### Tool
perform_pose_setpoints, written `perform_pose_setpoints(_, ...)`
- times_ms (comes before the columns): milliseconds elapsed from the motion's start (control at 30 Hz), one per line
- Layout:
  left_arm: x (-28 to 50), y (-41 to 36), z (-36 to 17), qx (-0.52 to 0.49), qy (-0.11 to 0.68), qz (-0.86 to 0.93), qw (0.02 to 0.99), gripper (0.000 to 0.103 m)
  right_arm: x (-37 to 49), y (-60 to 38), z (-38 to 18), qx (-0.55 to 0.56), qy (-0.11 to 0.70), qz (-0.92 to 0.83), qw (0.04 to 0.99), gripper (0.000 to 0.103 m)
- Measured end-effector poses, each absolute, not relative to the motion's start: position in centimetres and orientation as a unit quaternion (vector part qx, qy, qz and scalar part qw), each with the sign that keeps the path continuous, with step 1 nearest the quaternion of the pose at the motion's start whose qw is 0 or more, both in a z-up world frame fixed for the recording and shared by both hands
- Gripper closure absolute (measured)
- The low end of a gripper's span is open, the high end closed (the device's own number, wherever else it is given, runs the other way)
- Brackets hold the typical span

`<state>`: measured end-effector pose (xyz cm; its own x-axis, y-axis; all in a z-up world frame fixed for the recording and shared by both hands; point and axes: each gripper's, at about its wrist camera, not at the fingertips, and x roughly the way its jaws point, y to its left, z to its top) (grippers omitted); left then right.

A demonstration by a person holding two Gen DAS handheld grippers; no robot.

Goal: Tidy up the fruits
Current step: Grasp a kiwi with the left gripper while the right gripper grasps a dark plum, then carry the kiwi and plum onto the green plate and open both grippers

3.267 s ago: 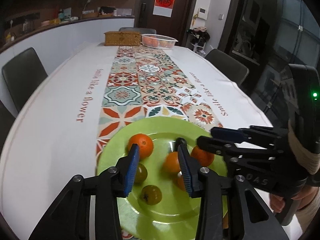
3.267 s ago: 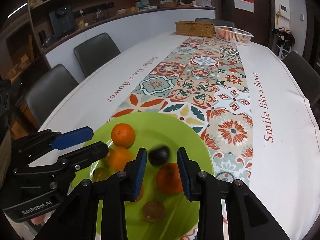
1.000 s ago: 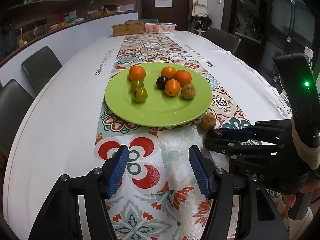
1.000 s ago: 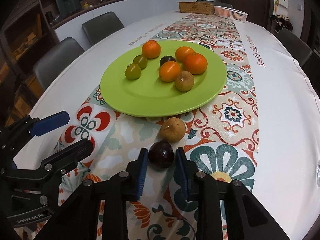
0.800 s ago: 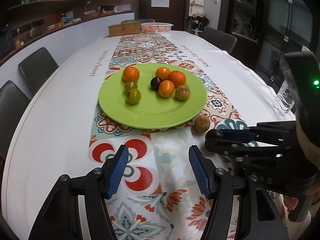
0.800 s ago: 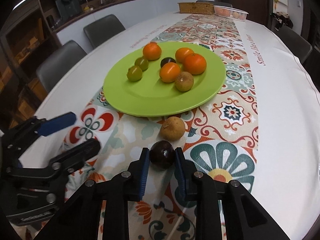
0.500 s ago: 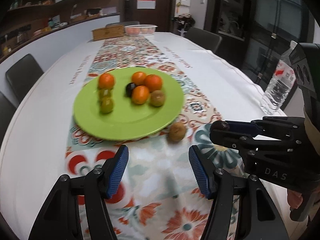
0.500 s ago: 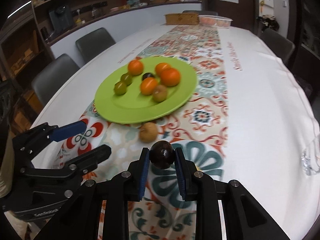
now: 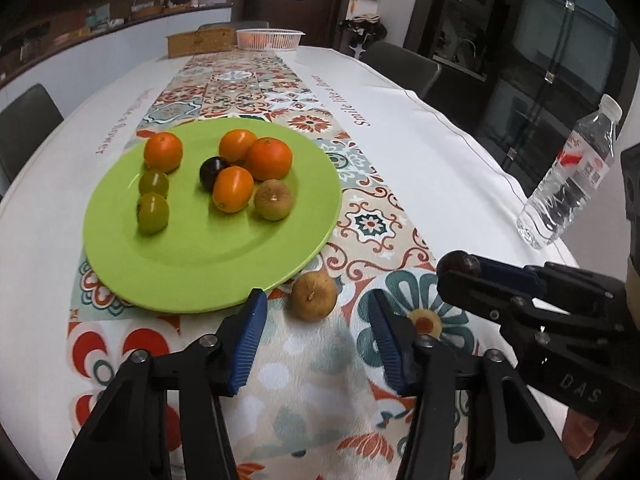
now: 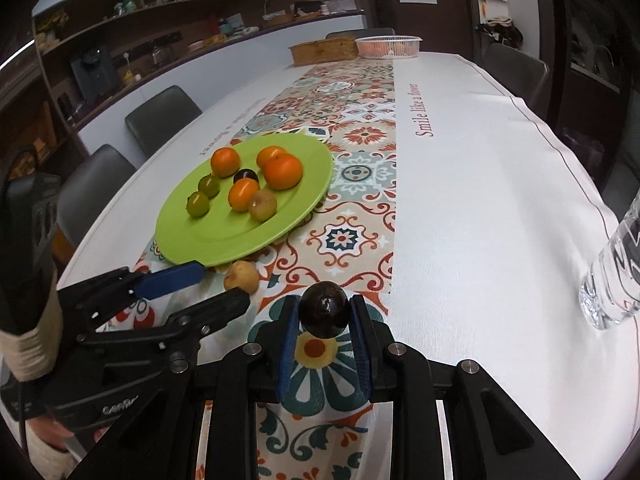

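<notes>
Carrying a dark round fruit (image 10: 323, 309) above the patterned runner (image 10: 352, 184), the right tongs (image 10: 324, 334) are clamping it between the blue pads; the jaws are standing only as far apart as the fruit is wide. The fruit is sitting at the pad tips, clear of the cloth as far as the right wrist view shows.

The left tongs (image 9: 316, 340) are lining up on the brown fruit (image 9: 313, 296) that is lying on the tabletop just beside the near rim of the green plate (image 9: 192, 264). Their jaws have just been closing, yet the pads are standing apart from the fruit on both sides, with nothing gripped.

Step in hand, as judged: gathering the two stray fruits back toward the plate, which is already holding four orange fruits, two green ones, one dark one (image 9: 212, 170) and one brown one (image 9: 273, 200).

Next move, as judged: the left tongs are needing to advance until the brown fruit sits between the pads, then close; the right tongs are needing to travel over the plate and release onto a bare patch.

A water bottle (image 9: 568, 184) is standing well apart at the right edge.
</notes>
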<state>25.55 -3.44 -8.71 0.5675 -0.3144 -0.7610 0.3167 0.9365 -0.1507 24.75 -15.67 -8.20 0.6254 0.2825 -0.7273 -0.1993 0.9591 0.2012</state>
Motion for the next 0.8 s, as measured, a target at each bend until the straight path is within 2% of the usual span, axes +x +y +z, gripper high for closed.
perform_pose_setpoints(133, 25.8, -4.2, -9.0, 0.015, 0.436, -0.171, 0.883, 0.061, 25.0, -15.9, -8.4, 0.060, 0.409, 0.139, 0.900, 0.077)
perform_pose_setpoints(300, 26.5, -4.3, -9.9, 0.007, 0.454, -0.161, 0.876, 0.076, 25.2, -16.1, -8.6, 0.069, 0.409, 0.143, 0.898, 0.076)
perform_pose_setpoints(800, 24.5, -3.3, -7.5, -0.011, 0.428, -0.169, 0.888, 0.077, 24.8, -15.5, -8.1, 0.067, 0.406, 0.155, 0.898, 0.076)
